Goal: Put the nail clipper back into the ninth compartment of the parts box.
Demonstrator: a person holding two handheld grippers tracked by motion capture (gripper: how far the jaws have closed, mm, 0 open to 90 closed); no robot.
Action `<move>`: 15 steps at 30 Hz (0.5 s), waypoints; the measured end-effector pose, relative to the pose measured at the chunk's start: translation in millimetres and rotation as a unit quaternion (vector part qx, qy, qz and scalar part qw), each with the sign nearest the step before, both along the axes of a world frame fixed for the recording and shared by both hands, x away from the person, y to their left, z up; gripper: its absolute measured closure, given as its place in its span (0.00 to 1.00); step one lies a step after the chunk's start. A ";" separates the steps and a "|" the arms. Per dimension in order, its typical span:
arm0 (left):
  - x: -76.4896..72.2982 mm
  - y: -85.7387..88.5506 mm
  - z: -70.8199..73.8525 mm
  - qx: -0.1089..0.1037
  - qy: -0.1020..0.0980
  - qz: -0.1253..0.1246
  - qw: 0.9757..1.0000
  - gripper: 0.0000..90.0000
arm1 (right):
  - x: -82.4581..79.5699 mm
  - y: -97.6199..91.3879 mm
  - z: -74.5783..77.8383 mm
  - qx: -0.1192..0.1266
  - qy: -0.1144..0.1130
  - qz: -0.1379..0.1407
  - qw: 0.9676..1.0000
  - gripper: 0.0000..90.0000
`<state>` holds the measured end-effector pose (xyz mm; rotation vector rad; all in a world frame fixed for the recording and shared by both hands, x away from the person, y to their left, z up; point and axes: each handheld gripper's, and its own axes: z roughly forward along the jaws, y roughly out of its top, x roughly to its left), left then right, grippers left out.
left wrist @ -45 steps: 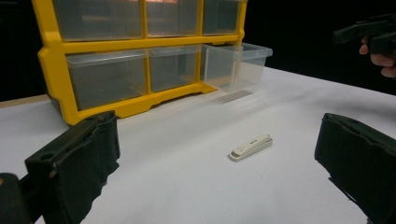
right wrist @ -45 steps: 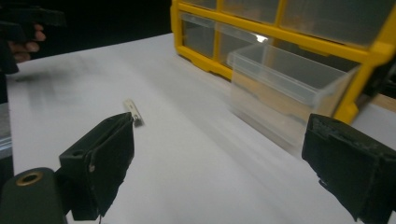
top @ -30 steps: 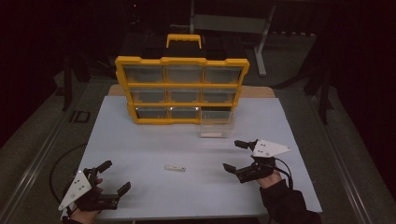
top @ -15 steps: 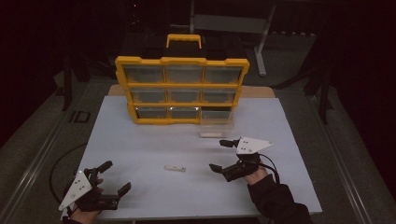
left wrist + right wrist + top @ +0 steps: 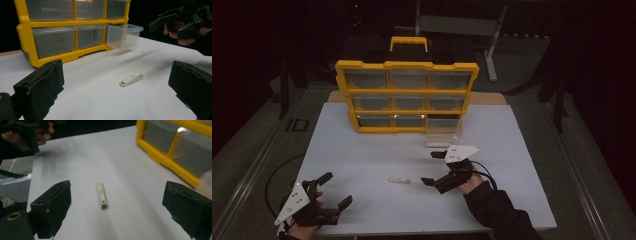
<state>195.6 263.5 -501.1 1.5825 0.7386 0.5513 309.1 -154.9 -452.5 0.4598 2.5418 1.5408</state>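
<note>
High view: the right gripper [image 5: 433, 168] has slid toward 9 o'clock since 1 second ago, closing on the nail clipper [image 5: 399, 180]; the left gripper [image 5: 336, 189] has stayed at the table's [image 5: 362, 150] near-left corner. Both have their jaws spread wide, holding nothing. The clipper is a slim, flat, pale bar lying on the smooth white table between them, long axis running 9 to 3 o'clock. At 12 o'clock stands a glossy yellow plastic organizer [image 5: 407, 95] with 1 clear drawer [image 5: 443, 131] pulled out.

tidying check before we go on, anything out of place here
One clear drawer, bottom right of the yellow organizer, is pulled out. A small white nail clipper lies loose on the table.
</note>
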 end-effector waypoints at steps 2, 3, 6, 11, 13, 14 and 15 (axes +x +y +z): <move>0.0 0.3 0.1 -0.001 -0.001 0.000 1.000 0.01 | 0.7 2.8 -1.3 -0.003 0.005 0.005 1.000 0.10; 0.0 0.3 0.2 -0.001 -0.001 0.000 1.000 0.01 | 1.8 7.6 -3.8 -0.006 0.009 0.017 1.000 0.10; 0.0 0.2 0.0 -0.001 -0.001 -0.001 1.000 0.01 | 3.1 14.4 -6.9 -0.017 0.009 0.028 0.999 0.10; 0.4 0.4 -0.4 -0.004 0.001 -0.002 1.000 0.01 | 7.0 24.1 -11.3 -0.019 0.021 0.044 0.999 0.10; 0.5 0.1 -0.4 -0.004 0.001 -0.002 1.000 0.01 | 7.3 29.1 -13.4 -0.028 0.023 0.054 0.998 0.10; 0.5 0.1 -0.4 -0.004 0.001 -0.002 1.000 0.01 | 7.4 31.9 -14.8 -0.033 0.026 0.060 0.997 0.10; 0.5 -0.1 -0.5 -0.003 0.000 -0.002 1.000 0.01 | 7.4 31.9 -14.8 -0.033 0.026 0.060 0.997 0.10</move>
